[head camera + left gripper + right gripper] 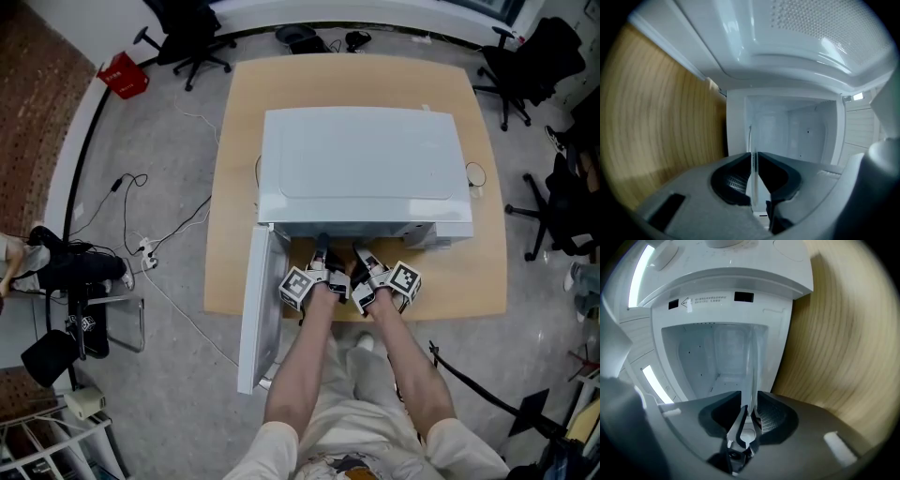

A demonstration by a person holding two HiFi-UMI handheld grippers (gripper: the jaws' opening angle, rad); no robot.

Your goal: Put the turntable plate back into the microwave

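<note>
Forearms (314,342) reach to the open microwave (366,169), with the left gripper (322,251) and right gripper (363,255) at its mouth.
Edge-on in both gripper views, the turntable plate (753,180) is a thin sheet of clear glass held at the microwave's mouth, in front of the white cavity (708,362). The left gripper's jaws clamp both its faces. The right gripper's jaws stand apart around it, with a gap on one side. The head view hides the plate under the microwave's top, but it shows the door (260,309) swung open at the microwave's left and the wooden table (234,187) beneath. Only the right gripper view shows a printed label (705,300) on the microwave's front frame.
</note>
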